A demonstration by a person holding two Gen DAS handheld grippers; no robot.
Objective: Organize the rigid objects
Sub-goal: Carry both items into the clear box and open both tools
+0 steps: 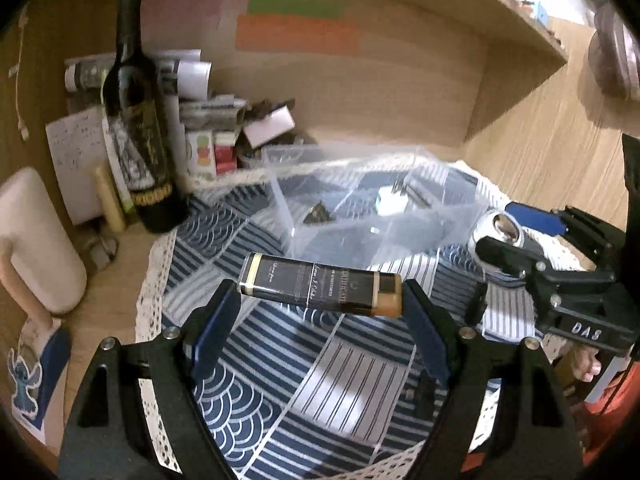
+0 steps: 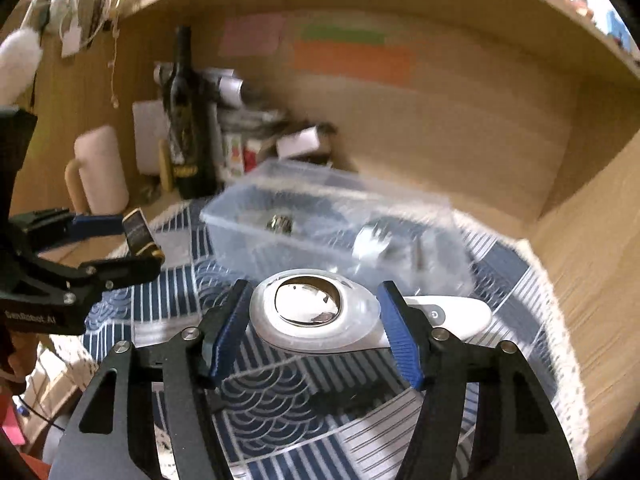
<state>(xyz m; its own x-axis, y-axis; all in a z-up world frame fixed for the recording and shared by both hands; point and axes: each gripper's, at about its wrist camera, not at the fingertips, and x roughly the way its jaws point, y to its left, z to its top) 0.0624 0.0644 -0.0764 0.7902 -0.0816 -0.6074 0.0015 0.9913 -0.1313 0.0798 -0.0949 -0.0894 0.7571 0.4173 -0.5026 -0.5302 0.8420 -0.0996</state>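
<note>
My left gripper point(image 1: 320, 300) is shut on a black tube with gold trim point(image 1: 320, 289), held crosswise above the patterned cloth point(image 1: 280, 380). It also shows in the right wrist view point(image 2: 140, 236). My right gripper point(image 2: 314, 316) is shut on a white device with a shiny metal head point(image 2: 310, 306); its white handle point(image 2: 448, 314) sticks out to the right. It shows in the left wrist view point(image 1: 500, 228) too. A clear plastic box point(image 1: 360, 196) stands just beyond both grippers and holds a few small items, including a white plug point(image 1: 390, 200).
A dark wine bottle point(image 1: 140, 128) stands at the back left beside a white mug point(image 1: 36, 240), papers and small boxes point(image 1: 224, 120). Wooden walls enclose the back and right. The blue-and-white cloth point(image 2: 280, 400) has a lace edge.
</note>
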